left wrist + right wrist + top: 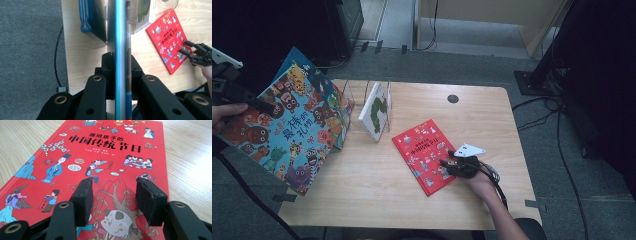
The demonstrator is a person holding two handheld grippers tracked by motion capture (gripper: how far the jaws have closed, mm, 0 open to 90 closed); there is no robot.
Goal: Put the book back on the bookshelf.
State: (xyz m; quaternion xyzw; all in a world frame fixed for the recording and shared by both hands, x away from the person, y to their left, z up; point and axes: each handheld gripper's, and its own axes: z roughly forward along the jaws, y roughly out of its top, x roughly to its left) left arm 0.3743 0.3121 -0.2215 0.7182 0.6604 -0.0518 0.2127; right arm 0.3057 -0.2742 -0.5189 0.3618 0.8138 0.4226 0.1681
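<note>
Our left gripper (117, 75) is clamped on the edge of the big monster picture book (287, 125), holding it tilted up off the table's (362, 195) left side, probably to slot it into the wire book rack (362, 107) beside the caterpillar book (376, 111). Our right gripper (113, 195) rests with jaws apart over the red festival book (426, 155), lying flat, perhaps steadying it.

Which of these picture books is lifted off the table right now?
The large monster-covered picture book, clamped edge-on in the left tongs. The red picture book lies flat on the wooden table; the white caterpillar book stands in the rack.
</note>
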